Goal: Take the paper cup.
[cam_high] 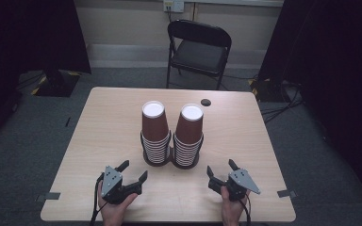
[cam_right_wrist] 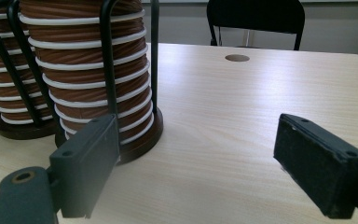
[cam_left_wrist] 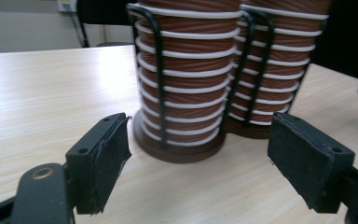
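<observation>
Two stacks of brown paper cups stand side by side near the middle of the surface, each in a black wire holder on a round dark base. The left stack and the right stack stand so close that their bases touch or nearly touch. Bare wood lies all around them: a wide strip to the left edge, a similar one to the right edge, and a shorter band to the far edge, where a small round hole sits just beyond the right stack.

The left gripper sits near the front edge, just short of the left stack, its jaws apart with nothing between them. The right gripper sits at the same depth, in front of and slightly right of the right stack, jaws likewise apart and empty. A clear gap of surface separates the two grippers.

The high view shows the white insides of the top cups and a black folding chair on the floor beyond the far edge. The left gripper view brings out the white rims of the nested cups and the wire uprights, with both bases close ahead. The right gripper view shows the right stack beside its left jaw and open surface ahead towards the hole.
</observation>
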`<state>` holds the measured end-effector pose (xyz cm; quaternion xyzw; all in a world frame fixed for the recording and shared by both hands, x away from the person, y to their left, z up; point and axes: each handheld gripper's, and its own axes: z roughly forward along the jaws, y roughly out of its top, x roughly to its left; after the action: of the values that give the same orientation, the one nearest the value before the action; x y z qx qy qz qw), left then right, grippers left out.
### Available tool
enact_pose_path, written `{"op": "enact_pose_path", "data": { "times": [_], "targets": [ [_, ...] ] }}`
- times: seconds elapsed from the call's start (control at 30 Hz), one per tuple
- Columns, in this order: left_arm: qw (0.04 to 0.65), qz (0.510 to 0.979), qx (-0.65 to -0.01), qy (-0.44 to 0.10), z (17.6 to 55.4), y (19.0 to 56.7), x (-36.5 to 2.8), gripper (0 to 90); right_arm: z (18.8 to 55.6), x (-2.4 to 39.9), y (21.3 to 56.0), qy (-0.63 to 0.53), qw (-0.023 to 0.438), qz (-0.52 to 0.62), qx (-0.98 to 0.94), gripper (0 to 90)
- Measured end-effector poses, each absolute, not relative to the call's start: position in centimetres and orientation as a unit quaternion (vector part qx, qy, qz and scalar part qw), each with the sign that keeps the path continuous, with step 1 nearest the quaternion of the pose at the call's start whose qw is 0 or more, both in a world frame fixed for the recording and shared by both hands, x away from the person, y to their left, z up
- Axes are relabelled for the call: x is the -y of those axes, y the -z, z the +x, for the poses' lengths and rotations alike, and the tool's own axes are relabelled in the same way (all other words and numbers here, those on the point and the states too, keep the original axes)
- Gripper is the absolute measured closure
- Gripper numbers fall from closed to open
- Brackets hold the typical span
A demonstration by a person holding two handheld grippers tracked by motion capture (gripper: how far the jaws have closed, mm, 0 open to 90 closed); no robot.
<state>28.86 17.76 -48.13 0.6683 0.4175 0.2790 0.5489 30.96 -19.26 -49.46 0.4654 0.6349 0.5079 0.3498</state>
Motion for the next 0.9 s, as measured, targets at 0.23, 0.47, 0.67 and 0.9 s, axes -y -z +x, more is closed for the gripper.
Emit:
{"op": "enact_pose_path", "data": {
  "times": [0.23,0.47,0.67,0.9],
  "targets": [
    [0.562,0.672,-0.407,-0.261,28.5,47.5,-17.3,20.9,31.0,19.1,49.4,-0.501,0.351,0.463,-0.642,13.2],
    [0.570,0.677,-0.386,-0.259,28.6,46.3,-16.5,21.6,30.9,19.2,49.5,-0.508,0.351,0.462,-0.637,13.2],
    [0.583,0.675,-0.372,-0.259,28.5,45.1,-15.9,23.2,30.9,19.1,49.5,-0.504,0.354,0.462,-0.638,13.2],
    [0.588,0.682,-0.352,-0.257,28.8,44.1,-14.7,23.6,30.8,19.2,49.5,-0.510,0.354,0.462,-0.634,13.2]
  ]
}}
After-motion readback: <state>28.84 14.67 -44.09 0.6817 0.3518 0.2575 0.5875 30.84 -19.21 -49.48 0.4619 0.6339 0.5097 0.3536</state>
